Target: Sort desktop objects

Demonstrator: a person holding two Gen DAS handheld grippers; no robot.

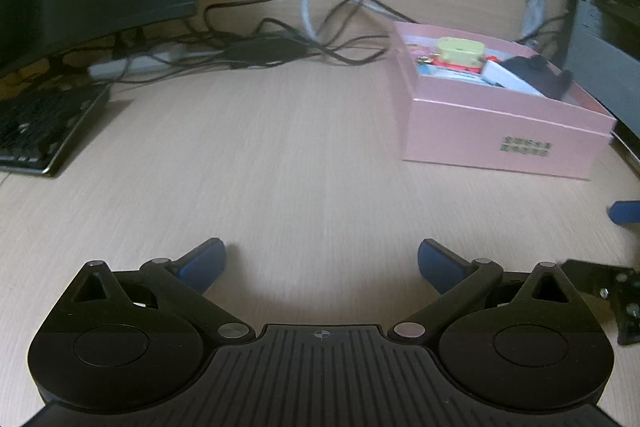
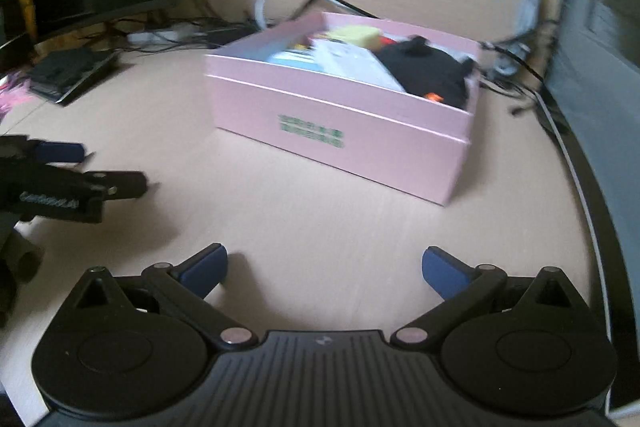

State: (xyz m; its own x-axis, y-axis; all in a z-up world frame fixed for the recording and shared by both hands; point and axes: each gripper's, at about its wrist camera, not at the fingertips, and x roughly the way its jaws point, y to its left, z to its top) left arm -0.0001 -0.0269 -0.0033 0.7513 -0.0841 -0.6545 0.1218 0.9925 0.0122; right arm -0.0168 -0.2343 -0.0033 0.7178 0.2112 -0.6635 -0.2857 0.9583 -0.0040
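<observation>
Your left gripper and right gripper both hang spread and empty over the desk, the filled pink box far right.

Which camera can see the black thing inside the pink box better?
The right wrist view: the black item appears larger there, filling the right end of the pink box. The left wrist view shows it smaller and farther off, partly behind the box wall.
</observation>
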